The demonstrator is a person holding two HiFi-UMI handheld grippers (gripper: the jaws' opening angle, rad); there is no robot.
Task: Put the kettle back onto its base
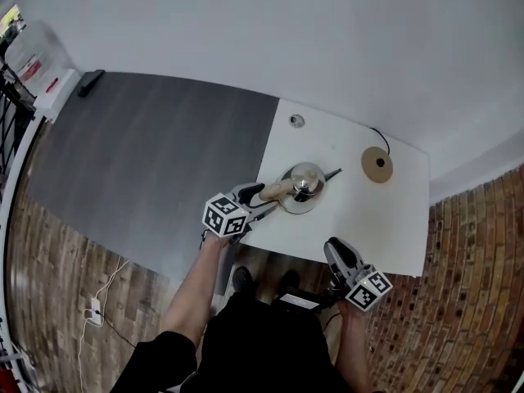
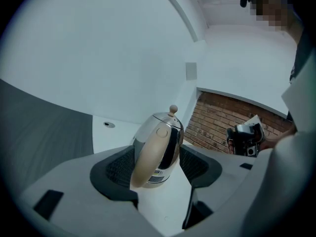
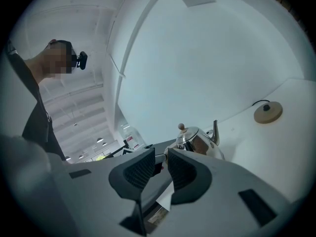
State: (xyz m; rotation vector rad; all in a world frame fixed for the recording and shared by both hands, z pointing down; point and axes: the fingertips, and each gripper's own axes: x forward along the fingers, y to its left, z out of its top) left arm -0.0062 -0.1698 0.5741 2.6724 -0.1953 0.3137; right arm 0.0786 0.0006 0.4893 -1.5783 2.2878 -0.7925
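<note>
A steel kettle [image 1: 304,182] with a beige handle stands on the white table [image 1: 385,228], left of its round tan base [image 1: 377,164]. My left gripper [image 1: 266,198] reaches in from the table's left front edge. In the left gripper view its jaws stand wide open on either side of the kettle's handle [image 2: 150,157], and the pads [image 2: 118,169] do not press on it. My right gripper [image 1: 334,248] hovers at the table's front edge, short of the kettle [image 3: 197,139]. It [image 3: 160,168] holds nothing, with a narrow gap between its pads. The base [image 3: 268,112] lies far to the right.
A black cable [image 1: 381,140] runs from the base to the table's back edge. A round grommet hole [image 1: 296,120] sits near the back left corner. Left of the table is a dark grey floor panel [image 1: 147,162]; brick floor [image 1: 475,285] surrounds it.
</note>
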